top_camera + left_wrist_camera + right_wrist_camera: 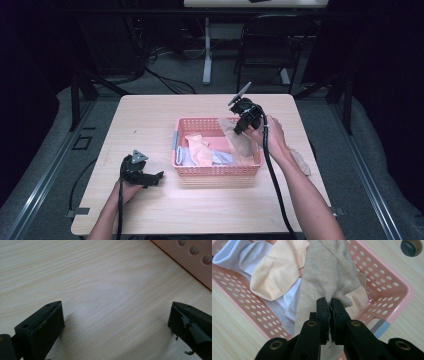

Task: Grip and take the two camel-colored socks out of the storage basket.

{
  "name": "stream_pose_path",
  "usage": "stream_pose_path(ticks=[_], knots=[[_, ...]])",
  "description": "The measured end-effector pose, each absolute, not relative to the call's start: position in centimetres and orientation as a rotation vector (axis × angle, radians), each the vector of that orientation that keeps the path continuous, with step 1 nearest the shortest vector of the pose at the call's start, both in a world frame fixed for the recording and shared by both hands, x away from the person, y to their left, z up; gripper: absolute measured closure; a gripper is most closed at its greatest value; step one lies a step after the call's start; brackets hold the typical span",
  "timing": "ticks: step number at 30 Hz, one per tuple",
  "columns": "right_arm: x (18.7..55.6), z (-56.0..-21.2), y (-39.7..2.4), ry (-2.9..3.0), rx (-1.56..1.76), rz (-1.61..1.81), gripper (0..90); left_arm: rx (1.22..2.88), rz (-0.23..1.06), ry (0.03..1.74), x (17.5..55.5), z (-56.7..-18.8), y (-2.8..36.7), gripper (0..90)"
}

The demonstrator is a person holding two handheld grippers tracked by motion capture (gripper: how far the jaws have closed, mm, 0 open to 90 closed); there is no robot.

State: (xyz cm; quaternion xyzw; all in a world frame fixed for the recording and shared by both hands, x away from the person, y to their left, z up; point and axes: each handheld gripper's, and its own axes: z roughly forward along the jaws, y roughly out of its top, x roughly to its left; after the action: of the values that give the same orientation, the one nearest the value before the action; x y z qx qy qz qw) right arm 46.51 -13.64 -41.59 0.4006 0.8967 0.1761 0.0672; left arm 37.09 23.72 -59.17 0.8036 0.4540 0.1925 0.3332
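Both tongs are mine: right tongs (329, 305) pinch a beige sock (324, 272) hanging over the pink basket (216, 170), above an orange sock (275, 272) and white socks (249, 258). Left tongs (116, 322) gape wide, low over bare worktop (100, 282) beside the basket.

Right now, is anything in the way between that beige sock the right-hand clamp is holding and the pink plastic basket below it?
Nothing visible blocks it. The right gripper is shut on the beige knitted sock, which hangs over the pink perforated plastic basket. Under it lie only a peach sock and white ribbed socks, already inside.
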Motion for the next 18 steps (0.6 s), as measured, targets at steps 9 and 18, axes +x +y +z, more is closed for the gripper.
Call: stream_pose_path(ticks=[9, 18], knots=[[45.6, -39.5, -14.2, 2.675, 1.185, 0.550, 86.6, 2.098, 0.502, 1.186, 37.1, -59.2, 23.7, 0.2], [44.6, -37.9, -15.2, 2.663, 1.167, 0.567, 86.5, 2.099, 0.502, 1.186, 37.1, -59.2, 23.7, 0.2]])
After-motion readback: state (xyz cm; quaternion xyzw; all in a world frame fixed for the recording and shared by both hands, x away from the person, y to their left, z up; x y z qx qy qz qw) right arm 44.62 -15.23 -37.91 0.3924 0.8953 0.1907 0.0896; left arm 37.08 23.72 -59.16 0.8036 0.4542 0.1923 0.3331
